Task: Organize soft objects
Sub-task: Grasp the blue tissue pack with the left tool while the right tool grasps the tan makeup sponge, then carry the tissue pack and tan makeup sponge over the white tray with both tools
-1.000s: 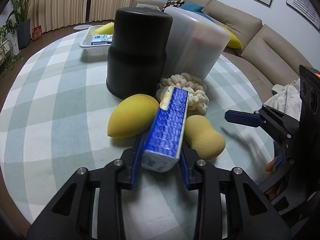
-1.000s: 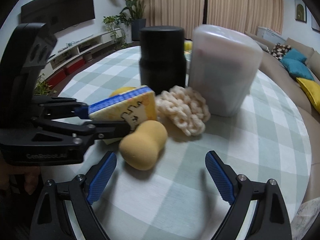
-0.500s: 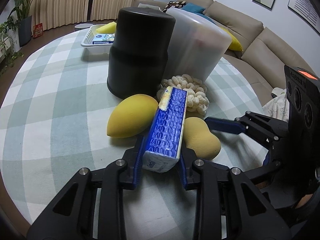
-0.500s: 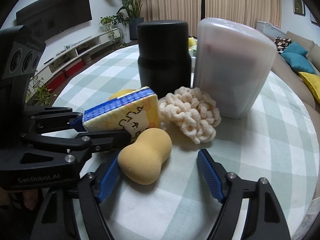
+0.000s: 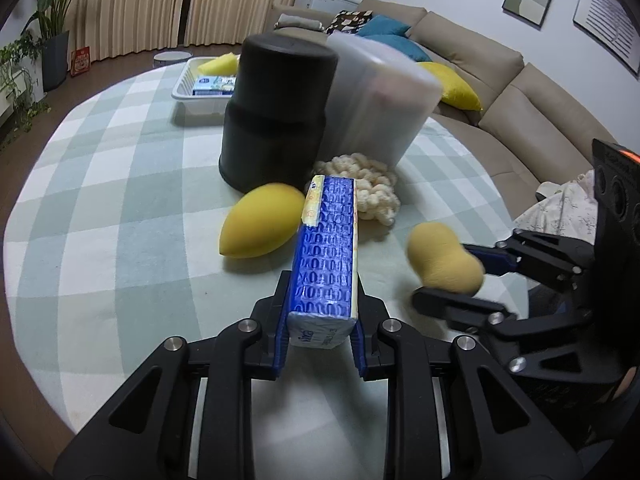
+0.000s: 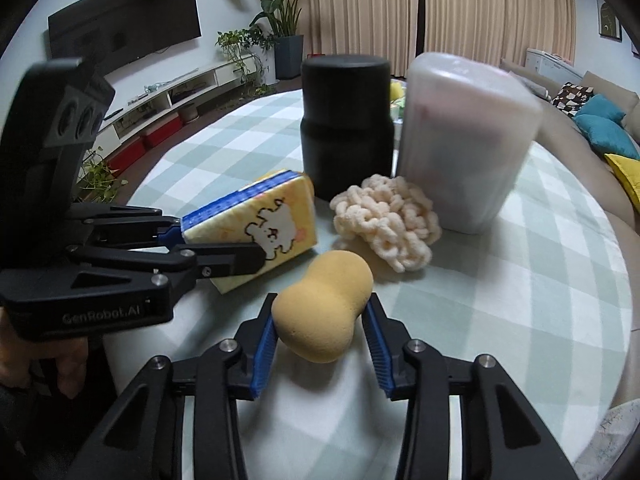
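left tool (image 5: 322, 330): clamped tight on the blue-and-yellow tissue pack (image 5: 326, 256), blue pads pinching both long sides, so the pack sat dead centre in its jaws and stuck out toward 12 o'clock
right tool (image 6: 320, 336): jaws were closing, with the tan peanut-shaped sponge (image 6: 322, 306) right between the blue pads, which looked to be touching its lower lobe on both sides
tan sponge, from the left camera: out at about 3 o'clock of the left tool, sitting in the right tool's fingers and looking clear of the bench (image 5: 120, 208)
yellow egg sponge (image 5: 260, 226): lying on the checked cloth at roughly 11 o'clock of the left tool, just beside the pack
knitted cream scrubber (image 6: 386, 222): on the bench at about 1 o'clock of the right tool, near the tan sponge
black canister (image 6: 346, 124) and frosted container (image 6: 466, 140): standing side by side behind the scrubber, at 12 to 1 o'clock
white tray (image 5: 200, 90): way back at 11 o'clock from the left camera, with a yellow thing and a packet in it
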A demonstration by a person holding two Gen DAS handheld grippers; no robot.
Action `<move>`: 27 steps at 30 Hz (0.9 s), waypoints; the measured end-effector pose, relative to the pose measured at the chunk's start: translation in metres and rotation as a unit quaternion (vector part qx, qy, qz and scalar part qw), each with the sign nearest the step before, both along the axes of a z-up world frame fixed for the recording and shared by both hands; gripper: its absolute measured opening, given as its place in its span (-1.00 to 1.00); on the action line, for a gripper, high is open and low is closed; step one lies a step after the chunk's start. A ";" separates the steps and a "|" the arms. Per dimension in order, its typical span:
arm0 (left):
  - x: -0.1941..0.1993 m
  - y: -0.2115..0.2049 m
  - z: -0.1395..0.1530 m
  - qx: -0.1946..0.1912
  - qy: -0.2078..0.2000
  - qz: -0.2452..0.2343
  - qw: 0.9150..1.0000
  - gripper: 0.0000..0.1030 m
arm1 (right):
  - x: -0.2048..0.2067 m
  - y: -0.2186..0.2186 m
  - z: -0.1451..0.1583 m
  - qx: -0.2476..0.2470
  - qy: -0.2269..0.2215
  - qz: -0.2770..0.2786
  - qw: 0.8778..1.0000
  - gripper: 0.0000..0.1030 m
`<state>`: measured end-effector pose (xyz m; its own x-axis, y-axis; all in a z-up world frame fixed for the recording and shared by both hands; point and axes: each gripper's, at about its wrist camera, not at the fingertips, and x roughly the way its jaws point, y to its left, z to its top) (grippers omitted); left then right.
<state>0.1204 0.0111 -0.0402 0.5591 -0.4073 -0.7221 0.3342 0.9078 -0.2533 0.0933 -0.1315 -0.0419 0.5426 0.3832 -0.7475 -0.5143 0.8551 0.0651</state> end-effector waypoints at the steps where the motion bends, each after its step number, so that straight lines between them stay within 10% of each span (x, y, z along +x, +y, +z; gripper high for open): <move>1: -0.004 -0.001 0.003 0.001 -0.003 0.000 1.000 -0.56 | -0.004 -0.003 0.004 0.001 -0.003 0.000 1.000 -0.15; 27: -0.051 0.019 0.166 -0.007 -0.157 0.017 0.987 -0.56 | -0.052 -0.056 0.168 0.051 -0.139 -0.013 0.989 -0.15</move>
